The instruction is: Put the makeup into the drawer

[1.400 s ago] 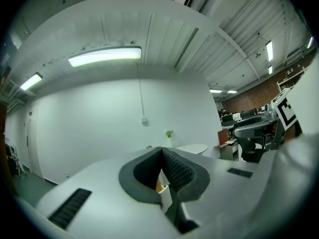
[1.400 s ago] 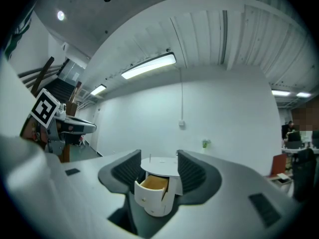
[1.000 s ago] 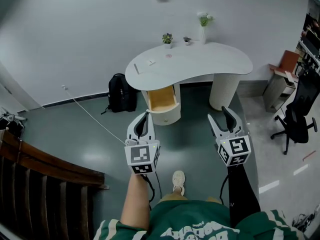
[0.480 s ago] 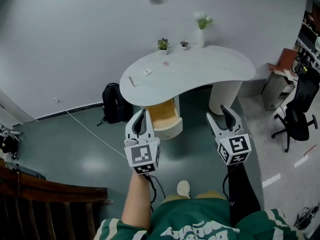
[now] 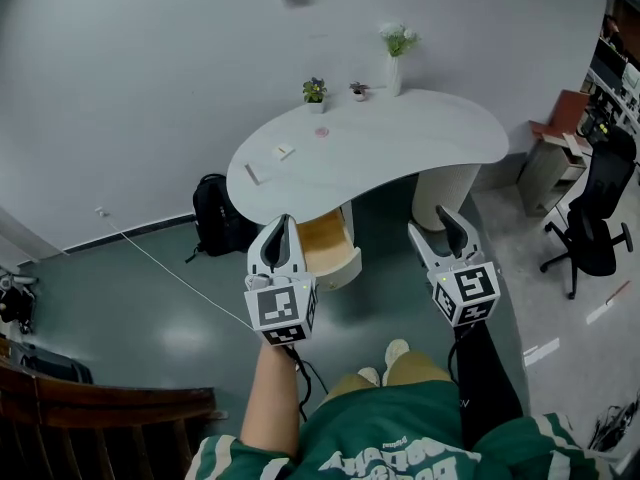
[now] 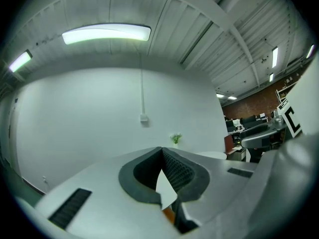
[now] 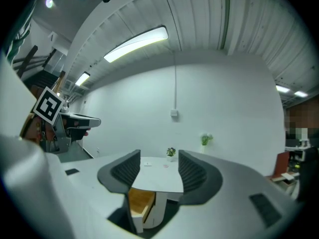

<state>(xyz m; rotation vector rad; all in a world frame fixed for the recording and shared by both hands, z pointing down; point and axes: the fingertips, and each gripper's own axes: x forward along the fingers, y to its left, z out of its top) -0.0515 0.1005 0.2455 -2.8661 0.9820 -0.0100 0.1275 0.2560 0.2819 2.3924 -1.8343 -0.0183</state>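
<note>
The floor (image 5: 150, 298) is dark grey-green and shiny, and a plain white wall stands at the back. Nearest, at 6 o'clock in the head view, is the person in a green top (image 5: 390, 448), with shoes (image 5: 392, 356) just above it.

The left gripper (image 5: 284, 226) is at about 7 o'clock from the middle. Its jaws are pressed together at the tips, with nothing in them. The right gripper (image 5: 432, 230) is at about 4 o'clock. Its jaws stand apart, and nothing is between them.

Just past the left gripper, at its 1 o'clock, the drawer (image 5: 340, 264) is pulled out from under the white table (image 5: 420, 148). It is wood-coloured inside. A black bag (image 5: 213, 218) sits on the floor at the drawer's 9 o'clock.

The makeup (image 5: 285, 151) lies on the left part of the table top, at 11 o'clock from the drawer. It is a few little pale bits, too small to tell apart, and it is well away from both grippers.

Farther back, a small plant (image 5: 314, 90) and a white vase (image 5: 395, 53) stand at the table's far edge. A black chair (image 5: 595, 233) is at 3 o'clock.
</note>
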